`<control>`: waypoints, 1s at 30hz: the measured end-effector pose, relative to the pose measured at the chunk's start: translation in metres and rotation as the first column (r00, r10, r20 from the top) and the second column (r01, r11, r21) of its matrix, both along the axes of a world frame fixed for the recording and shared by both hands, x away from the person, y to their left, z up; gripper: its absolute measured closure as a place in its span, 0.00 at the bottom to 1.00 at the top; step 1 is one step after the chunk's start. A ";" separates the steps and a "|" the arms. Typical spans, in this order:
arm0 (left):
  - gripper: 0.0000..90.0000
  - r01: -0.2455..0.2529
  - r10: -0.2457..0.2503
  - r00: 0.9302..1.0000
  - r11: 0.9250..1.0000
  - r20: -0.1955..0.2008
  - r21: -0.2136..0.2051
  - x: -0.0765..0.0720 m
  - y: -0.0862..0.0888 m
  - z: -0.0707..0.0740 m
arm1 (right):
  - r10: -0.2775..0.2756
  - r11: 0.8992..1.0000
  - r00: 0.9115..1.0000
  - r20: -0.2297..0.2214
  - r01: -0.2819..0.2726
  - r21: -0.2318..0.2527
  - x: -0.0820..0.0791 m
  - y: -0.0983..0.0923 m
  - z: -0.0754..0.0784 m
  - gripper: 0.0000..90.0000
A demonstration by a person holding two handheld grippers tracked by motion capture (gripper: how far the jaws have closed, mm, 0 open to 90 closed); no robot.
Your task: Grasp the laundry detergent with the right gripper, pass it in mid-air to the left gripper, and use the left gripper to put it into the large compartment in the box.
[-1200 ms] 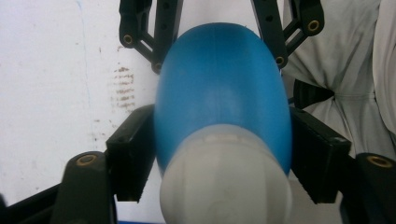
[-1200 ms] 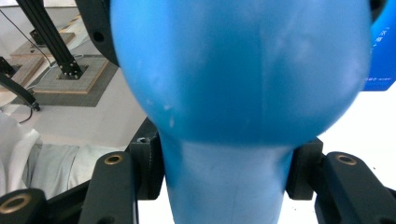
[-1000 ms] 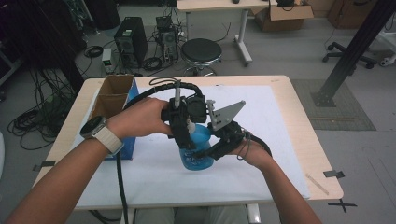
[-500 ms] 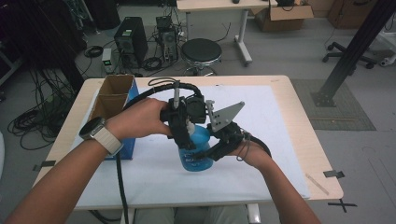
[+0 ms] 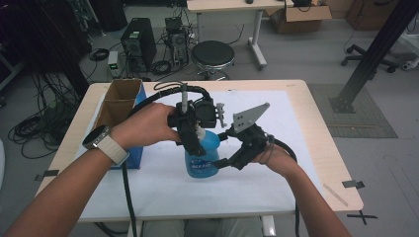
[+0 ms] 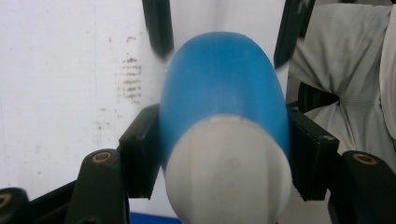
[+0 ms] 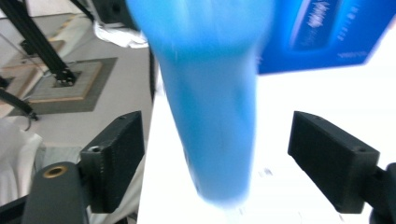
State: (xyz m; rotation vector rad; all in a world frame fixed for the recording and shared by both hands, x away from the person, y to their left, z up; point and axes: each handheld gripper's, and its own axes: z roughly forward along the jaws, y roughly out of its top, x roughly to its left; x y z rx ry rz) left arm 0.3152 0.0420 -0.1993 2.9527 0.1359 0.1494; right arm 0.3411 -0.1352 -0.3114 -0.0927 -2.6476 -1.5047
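Note:
A blue bottle (image 5: pixel 202 159) with a white cap (image 6: pixel 229 177) stands on the white sheet at the middle of the table. From above, my left gripper (image 5: pixel 195 136) is shut on its top; in the left gripper view both pads (image 6: pixel 140 158) press the blue bottle (image 6: pixel 224 84) just by the cap. My right gripper (image 5: pixel 222 149) reaches in from the right at the bottle's body. Its jaws have just been opening. The blue bottle (image 7: pixel 210 116) stands between them in the right gripper view, with a gap at each pad (image 7: pixel 119 149).
An open cardboard box with blue sides (image 5: pixel 121 106) stands at the table's left, close behind my left forearm. The white sheet (image 5: pixel 276 187) covers most of the wooden table (image 5: pixel 326 148). A stool (image 5: pixel 212 54) and computers are on the floor beyond the far edge.
The right gripper's jaws have spread apart off the bottle's body. The left gripper keeps its hold on the bottle's top, and both hands stay where they were.

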 end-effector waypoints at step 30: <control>0.42 -0.468 0.470 0.879 0.882 0.081 -0.048 0.028 0.039 0.055 | -0.274 0.780 0.957 0.101 0.282 -0.558 -0.017 -0.097 0.031 0.08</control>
